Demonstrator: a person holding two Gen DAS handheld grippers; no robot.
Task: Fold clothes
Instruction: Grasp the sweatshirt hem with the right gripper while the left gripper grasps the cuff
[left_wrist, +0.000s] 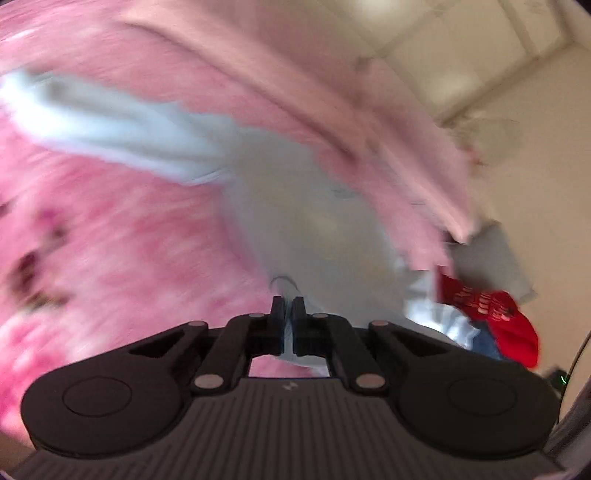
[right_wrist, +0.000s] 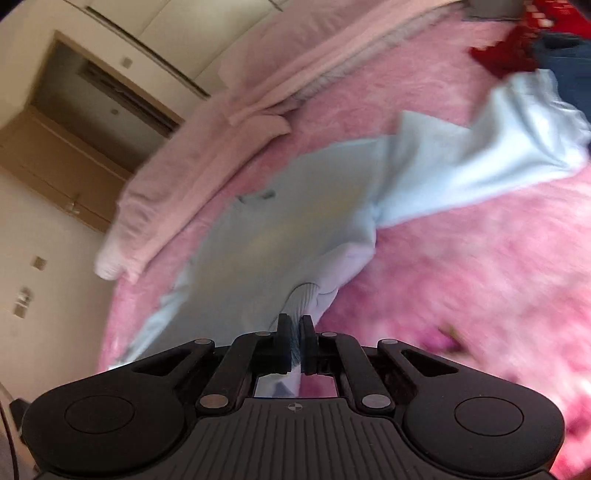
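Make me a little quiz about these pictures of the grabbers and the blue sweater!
1. True or false: the right gripper is shut on the light blue sweater.
2. What colour is the fluffy blanket under the sweater? A green, B pink, C black.
3. Fill in: beyond the sweater, next to the jeans, lies a ___ garment.

Key: 1 true, the ribbed edge sits between its pads, and the left gripper pinches the sweater too. 2 B. 3 red.
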